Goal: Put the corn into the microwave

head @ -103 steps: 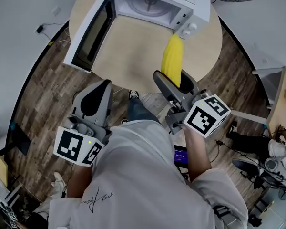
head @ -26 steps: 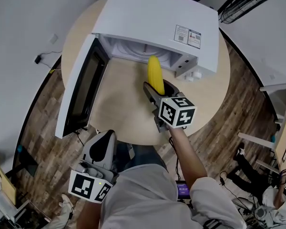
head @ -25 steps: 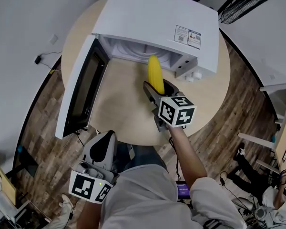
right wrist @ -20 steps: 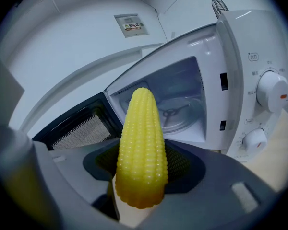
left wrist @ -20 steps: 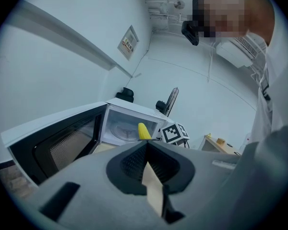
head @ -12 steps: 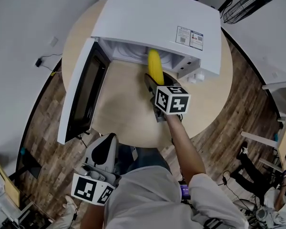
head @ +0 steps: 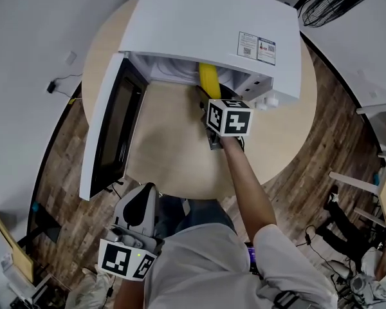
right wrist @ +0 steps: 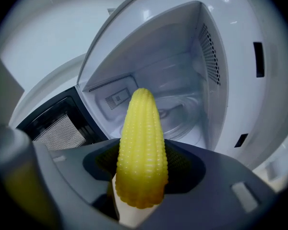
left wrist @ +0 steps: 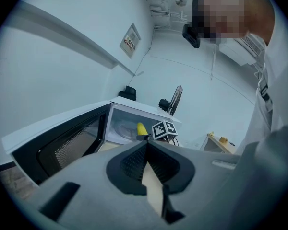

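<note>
Tabletop (head: 174, 140) of pale round wood carried the white microwave (head: 199, 24), whose door (head: 109, 127) stood swung wide to the left, leaving the cavity open toward the person. By my judgement the step in hand was the insertion itself. The cob was at the mouth of the cavity but not yet set down, so the next move called for carrying it further in, lowering it onto the glass turntable (right wrist: 177, 114), and only then parting the jaws. The right arm (head: 244, 179) reached straight out across the table. Its right gripper (head: 211, 100) was tilted somewhat downward at the opening and clamped on the thick end of the corn (right wrist: 141, 147). The cob's tapered tip pointed into the cavity, clear of the side walls and above the turntable, as the right gripper view showed. The left gripper (head: 136, 214) hung back near the person's body, off the near edge of the table and well apart from the microwave. Its jaws were pressed together with nothing between them, and it aimed loosely toward the open door.
</note>
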`<state>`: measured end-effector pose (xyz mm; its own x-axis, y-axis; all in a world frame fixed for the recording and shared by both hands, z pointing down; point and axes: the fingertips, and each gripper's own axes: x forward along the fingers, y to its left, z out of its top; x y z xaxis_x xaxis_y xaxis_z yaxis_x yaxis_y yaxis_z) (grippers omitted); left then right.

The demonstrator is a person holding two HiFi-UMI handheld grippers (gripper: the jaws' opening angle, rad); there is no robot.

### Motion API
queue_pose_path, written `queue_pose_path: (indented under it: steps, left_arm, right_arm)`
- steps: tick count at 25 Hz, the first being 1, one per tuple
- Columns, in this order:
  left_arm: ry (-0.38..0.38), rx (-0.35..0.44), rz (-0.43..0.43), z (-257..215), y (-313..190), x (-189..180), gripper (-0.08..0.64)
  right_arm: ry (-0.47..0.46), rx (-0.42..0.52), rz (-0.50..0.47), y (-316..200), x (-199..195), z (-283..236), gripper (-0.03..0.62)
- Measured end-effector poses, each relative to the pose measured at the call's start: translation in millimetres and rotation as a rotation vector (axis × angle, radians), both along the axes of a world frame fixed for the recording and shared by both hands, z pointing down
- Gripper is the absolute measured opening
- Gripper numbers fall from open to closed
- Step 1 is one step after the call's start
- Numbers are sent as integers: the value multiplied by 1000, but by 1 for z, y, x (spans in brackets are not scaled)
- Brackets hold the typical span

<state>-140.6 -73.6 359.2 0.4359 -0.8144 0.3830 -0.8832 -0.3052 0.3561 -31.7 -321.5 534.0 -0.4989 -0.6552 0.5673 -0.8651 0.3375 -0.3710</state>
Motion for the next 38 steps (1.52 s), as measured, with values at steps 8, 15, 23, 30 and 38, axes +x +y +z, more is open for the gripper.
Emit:
queue_pose_path:
  steps: [8,15,23,30,38]
  left_arm:
    - [-13,4,-31,2,-3,-19,-8]
    - [-24,17,-54,-1,-8,-35,-7]
    - [15,28,-68,-7,-10,-39,-3]
    - [7,27,-35,-6,-9,-27,-2]
    - [-3,41,-80,-5,-10,-33,-2]
  right_arm:
    - [17,20,5,-22,-9,-1,264]
    - [43,19,3,-35,-14,5,264]
    - [105,48,-20,-52,-15,6,263]
    - [170,75,-40,-65,-19,11,263]
    - [218,116,11,-73,-19,17,264]
